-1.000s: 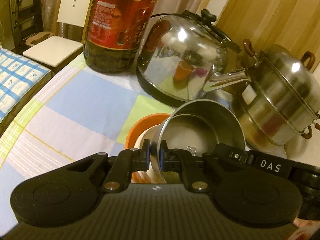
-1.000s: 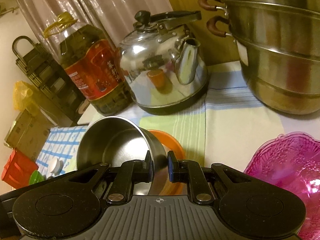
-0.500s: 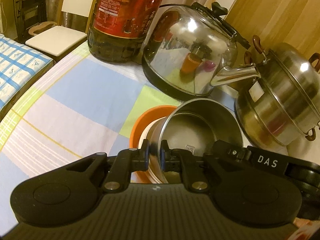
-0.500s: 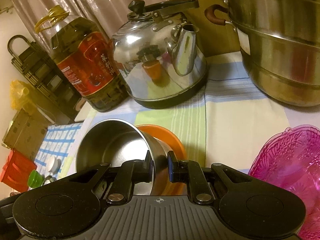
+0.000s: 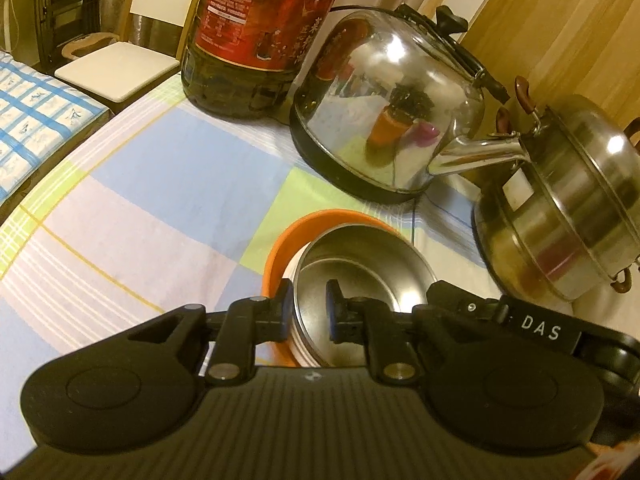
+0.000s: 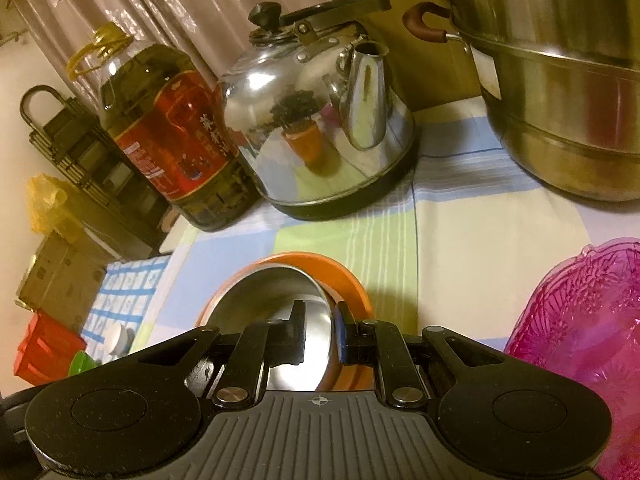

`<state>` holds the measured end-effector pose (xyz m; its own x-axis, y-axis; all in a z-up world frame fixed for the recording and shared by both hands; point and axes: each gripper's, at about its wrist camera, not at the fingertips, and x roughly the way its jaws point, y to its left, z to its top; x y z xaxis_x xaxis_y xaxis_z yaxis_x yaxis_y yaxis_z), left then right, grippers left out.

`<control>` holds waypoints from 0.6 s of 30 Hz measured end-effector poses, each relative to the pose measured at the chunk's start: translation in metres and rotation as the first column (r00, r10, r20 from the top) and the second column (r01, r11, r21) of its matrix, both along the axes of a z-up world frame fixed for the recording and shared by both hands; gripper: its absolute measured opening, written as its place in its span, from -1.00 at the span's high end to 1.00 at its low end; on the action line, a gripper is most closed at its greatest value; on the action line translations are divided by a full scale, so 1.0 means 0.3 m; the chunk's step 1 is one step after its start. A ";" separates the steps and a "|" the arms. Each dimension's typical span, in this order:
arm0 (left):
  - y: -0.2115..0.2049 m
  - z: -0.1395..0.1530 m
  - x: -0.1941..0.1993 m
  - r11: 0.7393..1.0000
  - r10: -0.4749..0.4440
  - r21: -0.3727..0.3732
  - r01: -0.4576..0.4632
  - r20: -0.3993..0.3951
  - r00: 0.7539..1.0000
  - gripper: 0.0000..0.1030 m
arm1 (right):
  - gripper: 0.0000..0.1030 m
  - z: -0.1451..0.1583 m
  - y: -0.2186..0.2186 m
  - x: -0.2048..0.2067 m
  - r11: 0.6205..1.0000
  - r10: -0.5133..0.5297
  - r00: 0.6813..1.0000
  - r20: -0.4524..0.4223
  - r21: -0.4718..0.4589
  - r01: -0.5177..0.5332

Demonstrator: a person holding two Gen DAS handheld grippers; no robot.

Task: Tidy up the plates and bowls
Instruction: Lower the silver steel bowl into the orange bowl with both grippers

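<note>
A steel bowl [image 5: 360, 272] sits nested inside an orange bowl [image 5: 280, 248] on the checked tablecloth. My left gripper [image 5: 307, 312] straddles the steel bowl's near rim, its jaws slightly apart with a gap at the rim. My right gripper [image 6: 322, 334] straddles the opposite rim of the same steel bowl [image 6: 272, 300], its jaws also apart around it. The orange bowl [image 6: 344, 276] shows around it. A pink plastic bowl [image 6: 584, 344] stands to the right.
A steel kettle [image 5: 392, 120] and a large oil bottle [image 5: 260, 32] stand behind the bowls. A stacked steel steamer pot [image 5: 568, 208] is at the right. A chair [image 5: 120, 68] stands beyond the table's left edge.
The steel bowl has come down from tilted to level inside the orange bowl. Both grippers have opened slightly around its rim.
</note>
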<state>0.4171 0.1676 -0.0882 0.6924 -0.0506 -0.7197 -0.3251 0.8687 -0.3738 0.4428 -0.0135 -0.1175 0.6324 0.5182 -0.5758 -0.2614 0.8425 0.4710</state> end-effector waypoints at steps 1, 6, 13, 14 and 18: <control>0.003 0.005 -0.003 1.000 0.005 0.000 -0.005 0.006 1.000 0.73 | 0.70 0.004 -0.005 -0.001 1.000 -0.001 1.000 0.006 0.009 0.001; 0.015 0.042 -0.021 0.999 0.034 0.009 -0.035 0.053 0.998 0.70 | 0.70 0.036 -0.022 -0.013 0.999 -0.005 0.999 0.043 0.053 0.003; 0.019 0.051 -0.021 0.999 0.021 -0.048 -0.016 0.088 0.996 0.70 | 0.71 0.046 -0.040 -0.026 0.994 0.003 1.000 0.025 0.113 -0.006; 0.017 0.048 -0.018 0.999 0.015 -0.052 -0.011 0.085 0.996 0.70 | 0.71 0.042 -0.039 -0.025 0.993 0.009 1.000 0.017 0.119 -0.011; 0.013 0.032 -0.016 0.998 0.012 -0.062 -0.008 0.074 0.997 0.70 | 0.71 0.021 -0.038 -0.013 0.991 0.007 1.000 -0.011 0.132 -0.006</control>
